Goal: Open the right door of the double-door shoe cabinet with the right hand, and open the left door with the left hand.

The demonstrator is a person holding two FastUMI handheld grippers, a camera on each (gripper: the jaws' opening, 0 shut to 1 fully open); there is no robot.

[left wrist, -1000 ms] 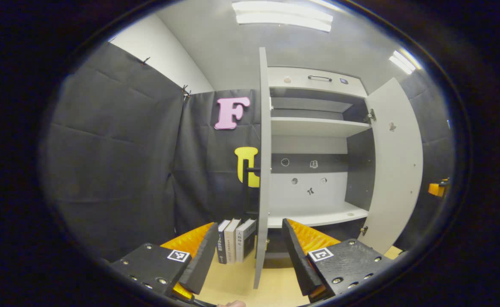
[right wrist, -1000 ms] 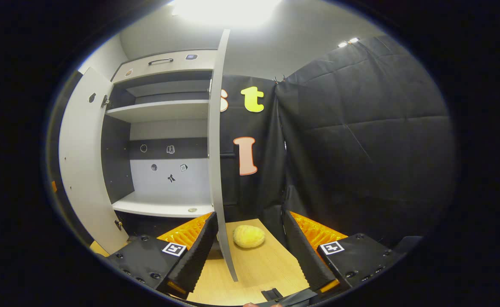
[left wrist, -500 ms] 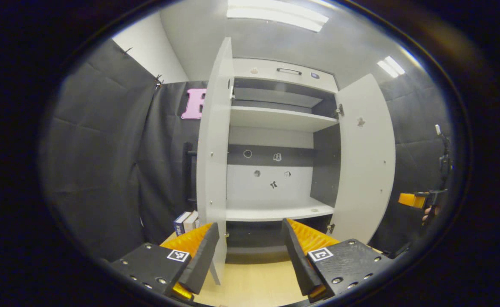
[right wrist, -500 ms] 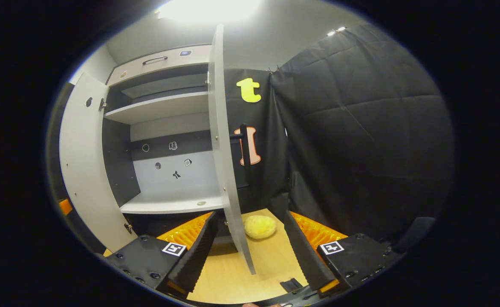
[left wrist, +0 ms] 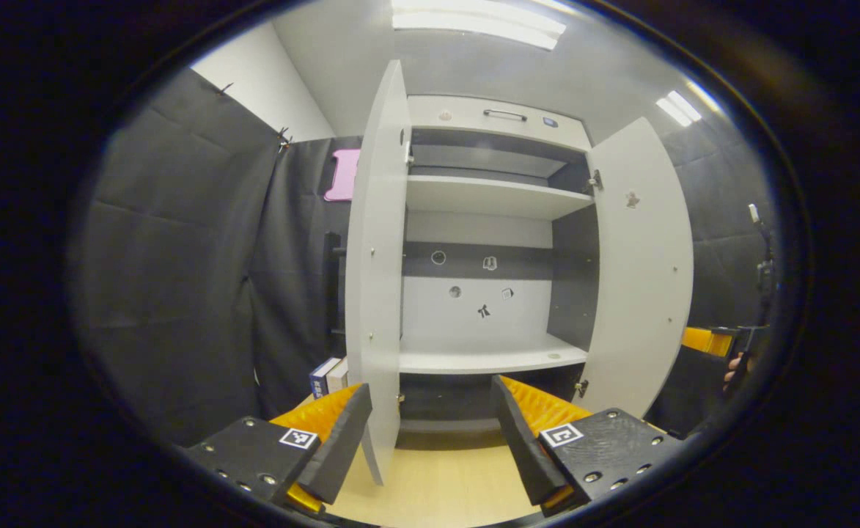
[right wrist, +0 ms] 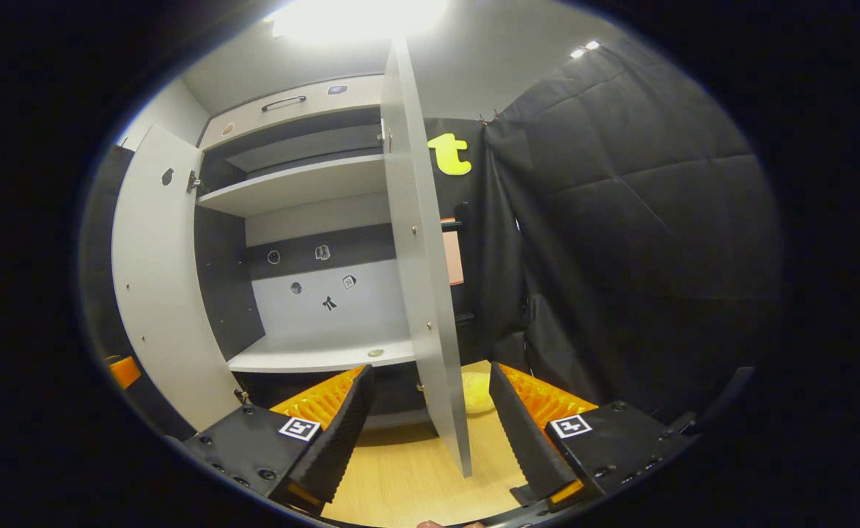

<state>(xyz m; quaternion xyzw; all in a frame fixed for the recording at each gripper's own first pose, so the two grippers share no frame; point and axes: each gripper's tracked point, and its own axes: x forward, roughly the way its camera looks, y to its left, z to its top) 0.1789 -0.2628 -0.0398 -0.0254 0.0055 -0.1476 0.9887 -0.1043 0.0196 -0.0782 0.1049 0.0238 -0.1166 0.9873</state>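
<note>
Evidently no legible writing marks the open shoe cabinet [left wrist: 495, 117].

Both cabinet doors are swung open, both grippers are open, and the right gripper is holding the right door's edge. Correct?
Not quite. In the right gripper view the right gripper is open with the right door edge between its fingers, untouched. The left door and left gripper are as you say.

Shoe cabinet [left wrist: 488, 110] stood at table's [left wrist: 437, 491] back edge; books [left wrist: 327, 375] behind left door [left wrist: 375, 279], round object [right wrist: 478, 392] behind right door [right wrist: 422, 279].
</note>
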